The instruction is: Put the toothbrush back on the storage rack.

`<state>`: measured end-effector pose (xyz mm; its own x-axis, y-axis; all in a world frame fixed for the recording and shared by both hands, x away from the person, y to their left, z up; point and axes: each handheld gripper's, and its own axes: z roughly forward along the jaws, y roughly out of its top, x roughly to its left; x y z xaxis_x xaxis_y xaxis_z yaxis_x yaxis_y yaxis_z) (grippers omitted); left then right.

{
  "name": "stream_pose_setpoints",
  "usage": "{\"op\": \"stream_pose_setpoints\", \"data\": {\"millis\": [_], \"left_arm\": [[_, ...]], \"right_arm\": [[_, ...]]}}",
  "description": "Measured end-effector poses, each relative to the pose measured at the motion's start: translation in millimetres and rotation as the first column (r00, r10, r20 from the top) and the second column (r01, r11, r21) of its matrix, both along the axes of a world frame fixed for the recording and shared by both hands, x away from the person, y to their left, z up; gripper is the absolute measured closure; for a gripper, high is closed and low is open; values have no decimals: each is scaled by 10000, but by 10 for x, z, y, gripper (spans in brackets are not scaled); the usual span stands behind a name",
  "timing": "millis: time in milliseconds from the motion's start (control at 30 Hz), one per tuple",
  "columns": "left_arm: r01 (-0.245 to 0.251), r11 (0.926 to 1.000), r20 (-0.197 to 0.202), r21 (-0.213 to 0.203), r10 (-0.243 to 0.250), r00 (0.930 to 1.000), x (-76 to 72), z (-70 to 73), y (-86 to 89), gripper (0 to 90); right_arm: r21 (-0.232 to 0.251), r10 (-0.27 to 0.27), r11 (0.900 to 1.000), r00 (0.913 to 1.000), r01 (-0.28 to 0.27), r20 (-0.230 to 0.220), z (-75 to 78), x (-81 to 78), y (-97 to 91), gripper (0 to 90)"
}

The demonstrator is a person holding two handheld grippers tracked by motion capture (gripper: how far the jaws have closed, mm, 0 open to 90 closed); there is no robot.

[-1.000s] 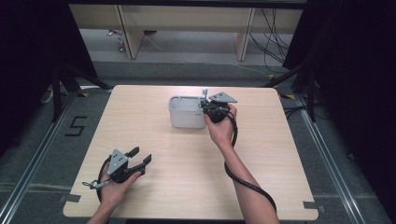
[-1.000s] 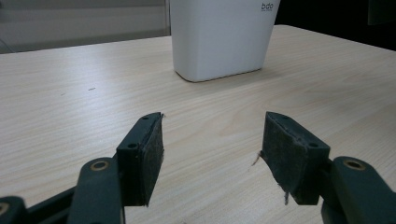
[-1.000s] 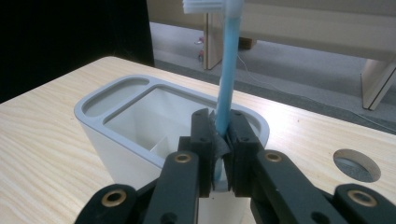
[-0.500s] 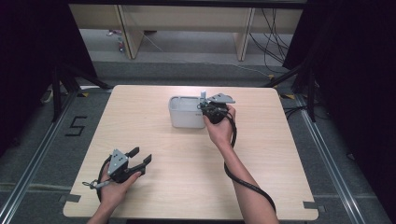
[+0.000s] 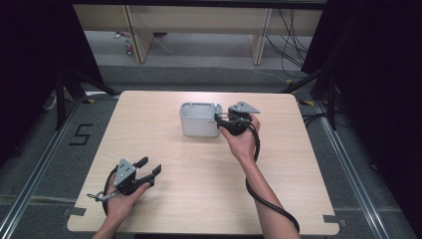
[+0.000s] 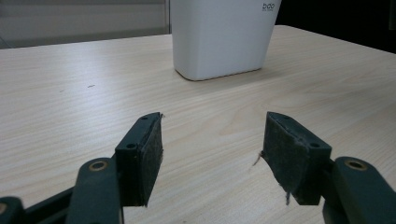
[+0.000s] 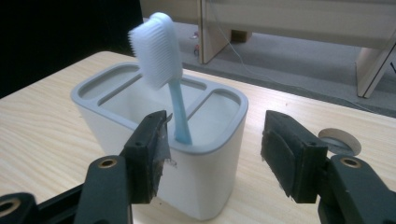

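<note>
on the pale wooden table [image 5: 174,149], white holder [image 5: 199,119]; grey floor [image 5: 199,74] beyond

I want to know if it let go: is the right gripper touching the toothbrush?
Cannot tell. In the right gripper view the open right gripper has just been opening, but its left pad overlaps the toothbrush handle.

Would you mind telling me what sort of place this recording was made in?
Probably a lab recording bay: a bare wooden table ringed by black curtains, loose cables on the grey floor, and one prop, a toothbrush in a white holder.
</note>
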<state>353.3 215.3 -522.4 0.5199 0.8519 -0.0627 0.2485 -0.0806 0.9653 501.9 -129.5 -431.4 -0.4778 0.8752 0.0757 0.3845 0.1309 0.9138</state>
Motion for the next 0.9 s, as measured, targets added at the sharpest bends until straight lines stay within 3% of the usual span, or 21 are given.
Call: {"op": "stream_pose_setpoints", "data": {"millis": [133, 233, 267, 333, 533, 667, 733, 767, 800, 900], "left_arm": [[-25, 10000, -17, 52, 25, 10000, -7, 1, -4, 372], [-38, 10000, -21, 3, 38, 10000, -5, 0, -1, 375], [-29, 10000, -15, 5, 29, 10000, -5, 0, -1, 376], [-28, 10000, -16, 36, 28, 10000, -8, 1, -2, 378], [-62, 10000, 21, 53, 62, 10000, -14, 2, -5, 379], [-35, 10000, -29, 27, 35, 10000, -12, 2, -6, 381], [105, 9999, 206, -96, -103, 9997, 11, -8, 1, 381], [-69, 10000, -50, -25, 69, 10000, -13, 3, 6, 381], [-19, 10000, 34, -94, 20, 10000, -4, -3, 3, 381], [91, 9999, 193, -88, -89, 9998, 10, -8, 0, 381]], "right_arm": [[99, 105, 9999, 9998, -107, 170, -17, -76, -64, 412], [224, 27, 9997, 10000, -25, -89, -34, -137, -93, 397], [29, 144, 9999, 9999, -144, 65, -46, -130, -114, 393], [265, 62, 9996, 10000, -61, -53, -74, -160, -135, 388], [309, 52, 9995, 9995, -42, -314, -160, -227, -137, 385], [89, 76, 9999, 9994, -73, -327, -199, -276, -169, 395], [-40, 157, 9999, 9992, -158, -358, -200, -309, -191, 399], [-40, 89, 10000, 9992, -91, -397, -196, -327, -204, 399], [-244, 153, 9996, 9995, -160, -293, -199, -332, -224, 399], [-130, 69, 9999, 9987, -76, -503, -188, -369, -250, 398]]}}
